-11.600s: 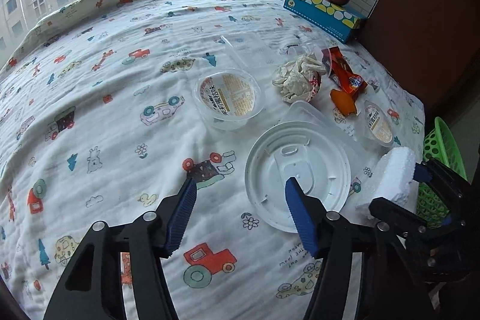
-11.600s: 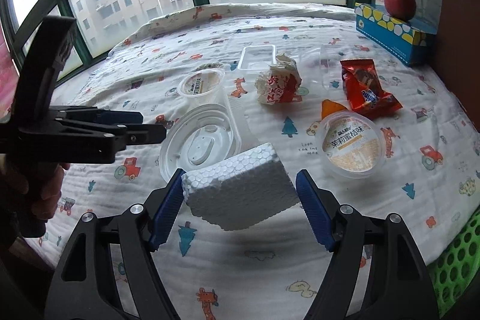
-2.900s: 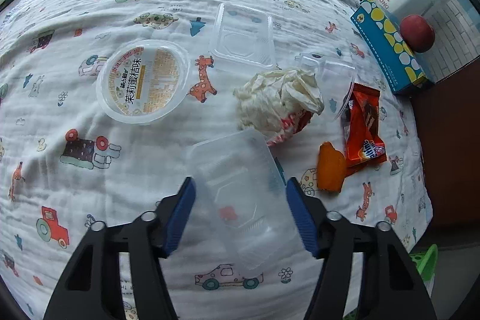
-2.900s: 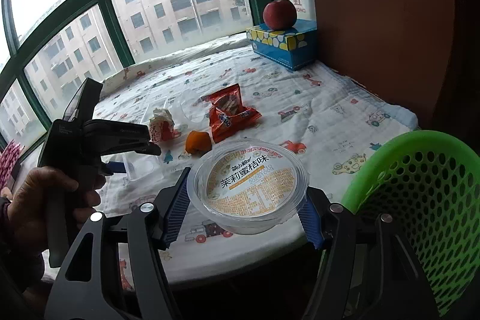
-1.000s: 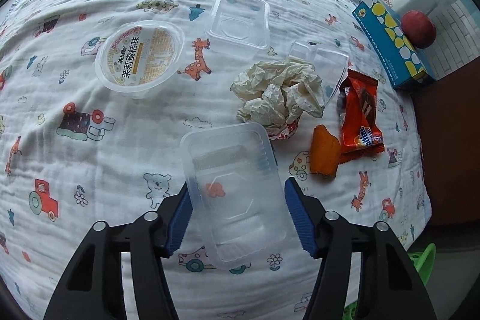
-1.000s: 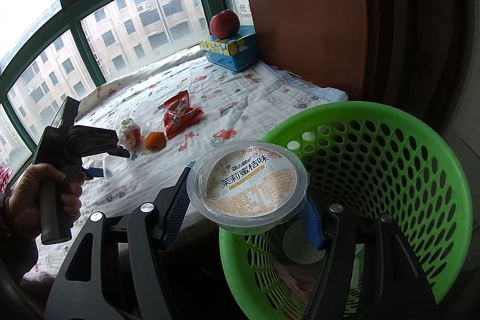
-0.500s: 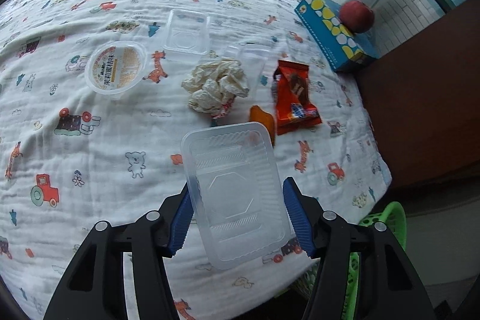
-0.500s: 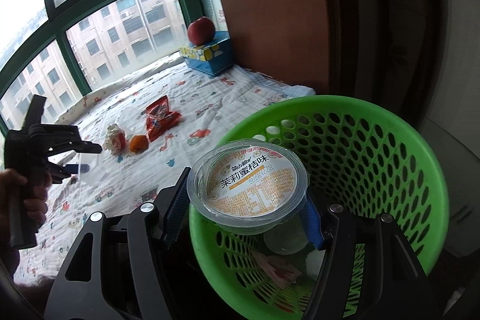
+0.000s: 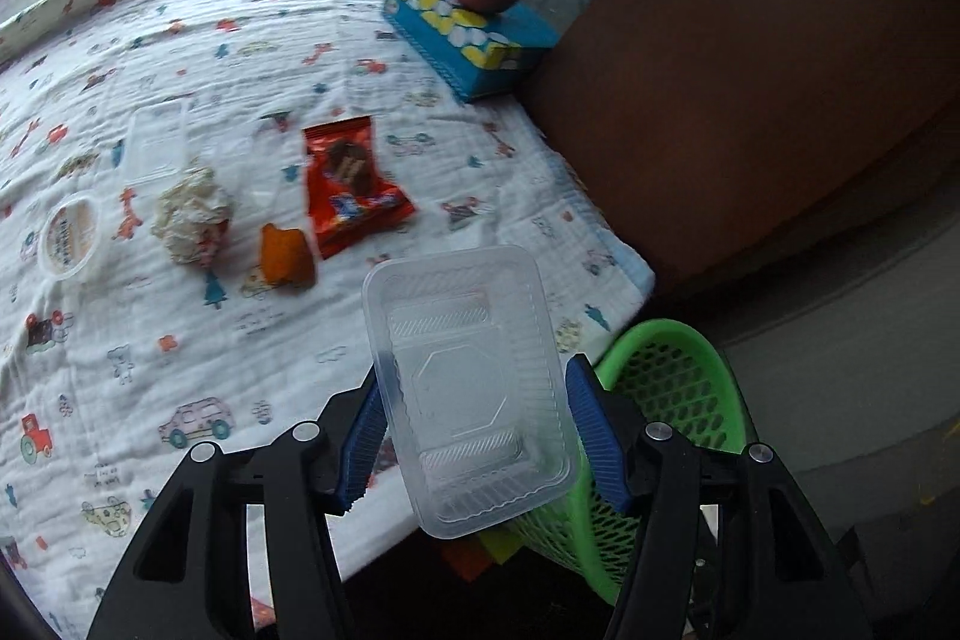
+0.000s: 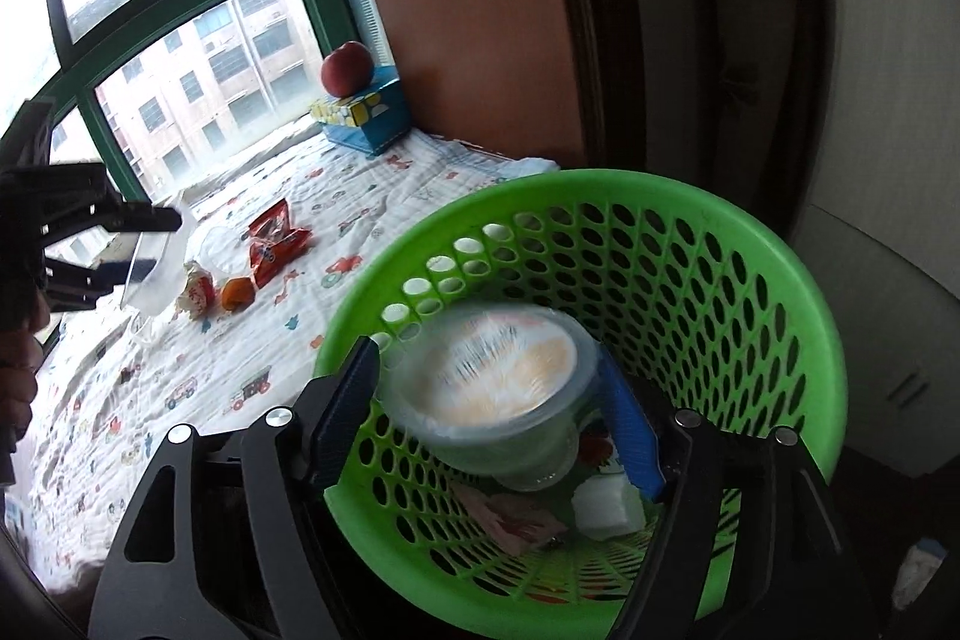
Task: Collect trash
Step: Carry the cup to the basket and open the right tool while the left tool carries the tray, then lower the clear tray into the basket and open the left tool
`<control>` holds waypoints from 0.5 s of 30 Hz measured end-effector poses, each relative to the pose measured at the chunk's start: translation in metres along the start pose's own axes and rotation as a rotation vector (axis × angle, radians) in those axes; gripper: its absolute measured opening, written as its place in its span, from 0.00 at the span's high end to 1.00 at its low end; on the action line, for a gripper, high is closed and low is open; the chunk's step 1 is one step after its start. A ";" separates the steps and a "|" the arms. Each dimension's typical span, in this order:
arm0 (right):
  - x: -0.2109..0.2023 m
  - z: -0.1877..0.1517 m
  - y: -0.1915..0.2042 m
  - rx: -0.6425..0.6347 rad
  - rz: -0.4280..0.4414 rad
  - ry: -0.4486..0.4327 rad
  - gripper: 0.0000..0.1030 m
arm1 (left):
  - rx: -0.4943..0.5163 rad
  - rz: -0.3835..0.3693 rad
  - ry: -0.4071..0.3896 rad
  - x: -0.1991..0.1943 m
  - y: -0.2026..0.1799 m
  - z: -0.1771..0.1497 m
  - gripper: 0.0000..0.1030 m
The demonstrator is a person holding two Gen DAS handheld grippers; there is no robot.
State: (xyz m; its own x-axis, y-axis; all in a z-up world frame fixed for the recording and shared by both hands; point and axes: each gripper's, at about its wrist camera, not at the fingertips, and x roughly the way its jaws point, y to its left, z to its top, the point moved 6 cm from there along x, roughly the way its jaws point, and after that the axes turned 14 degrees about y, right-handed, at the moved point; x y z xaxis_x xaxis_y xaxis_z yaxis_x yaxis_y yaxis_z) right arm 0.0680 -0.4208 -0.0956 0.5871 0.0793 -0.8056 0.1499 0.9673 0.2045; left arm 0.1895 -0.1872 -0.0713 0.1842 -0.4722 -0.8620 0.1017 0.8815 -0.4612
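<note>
Dropping the blurred cup (image 10: 489, 388) into the green basket (image 10: 750, 244), the right gripper (image 10: 489, 418) looks spread apart, letting go. Beside the basket, the left gripper (image 9: 471, 436) clamps a clear tray (image 9: 471, 376), likely next.

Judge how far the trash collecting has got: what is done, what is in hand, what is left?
Done: a foam block and wrappers already lie in the green basket. In hand: the right gripper has its jaws apart and a blurred cup sits between them over the basket; the left gripper holds a clear tray. Left: the red packet, crumpled paper, orange scrap, another cup.
</note>
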 end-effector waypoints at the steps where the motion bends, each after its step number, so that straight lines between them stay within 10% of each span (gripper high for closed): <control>1: -0.001 0.000 -0.002 0.005 0.001 0.001 0.30 | 0.023 -0.002 0.002 0.001 -0.009 -0.001 0.46; 15: -0.035 -0.011 -0.036 0.062 -0.039 -0.046 0.29 | 0.308 -0.033 0.097 0.040 -0.104 -0.032 0.46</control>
State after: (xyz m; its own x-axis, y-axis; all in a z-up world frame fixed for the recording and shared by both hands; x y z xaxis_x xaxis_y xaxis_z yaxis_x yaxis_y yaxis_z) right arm 0.0329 -0.4560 -0.0810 0.6153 0.0296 -0.7877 0.2211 0.9527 0.2086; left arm 0.1548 -0.2975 -0.0644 0.0833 -0.4853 -0.8704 0.4001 0.8162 -0.4168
